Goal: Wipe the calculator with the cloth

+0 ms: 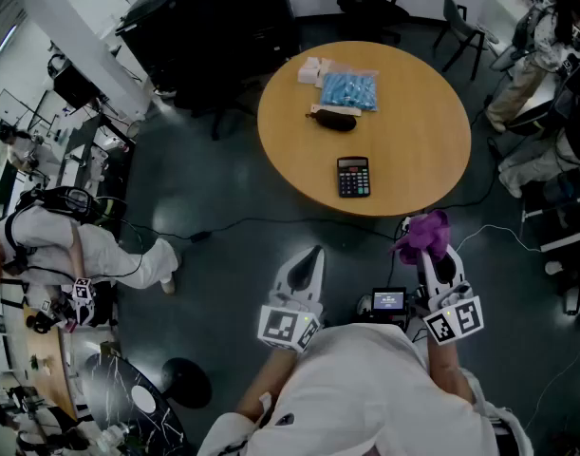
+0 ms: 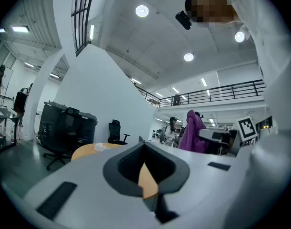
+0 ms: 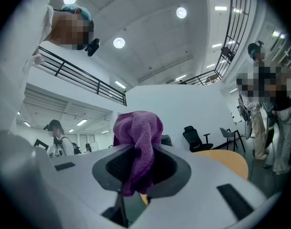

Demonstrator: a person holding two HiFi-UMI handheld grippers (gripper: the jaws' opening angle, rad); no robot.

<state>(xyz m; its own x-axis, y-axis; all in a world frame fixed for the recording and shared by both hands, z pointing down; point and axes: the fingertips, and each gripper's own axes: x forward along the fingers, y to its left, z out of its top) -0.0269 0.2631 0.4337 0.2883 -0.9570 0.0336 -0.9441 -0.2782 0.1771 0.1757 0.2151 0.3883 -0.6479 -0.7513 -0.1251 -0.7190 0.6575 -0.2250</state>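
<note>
Round wood table (image 1: 418, 141) ahead, L tongs (image 1: 312, 256) clenched w/ nothing, R tongs (image 1: 434, 257) clamped on purple cloth (image 1: 423, 232)

No legible text, brand or number anywhere, not even on the calculator (image 1: 354, 177).

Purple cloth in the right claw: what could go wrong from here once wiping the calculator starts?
1. The cloth sits bunched in the right claw, so hard claw tips might meet the calculator and press its keys.
2. The calculator lies loose near the table rim, and the left claw is shut, empty, off the table; a wipe toward the person might slide it off.
3. A push away could bump the black pouch.
</note>
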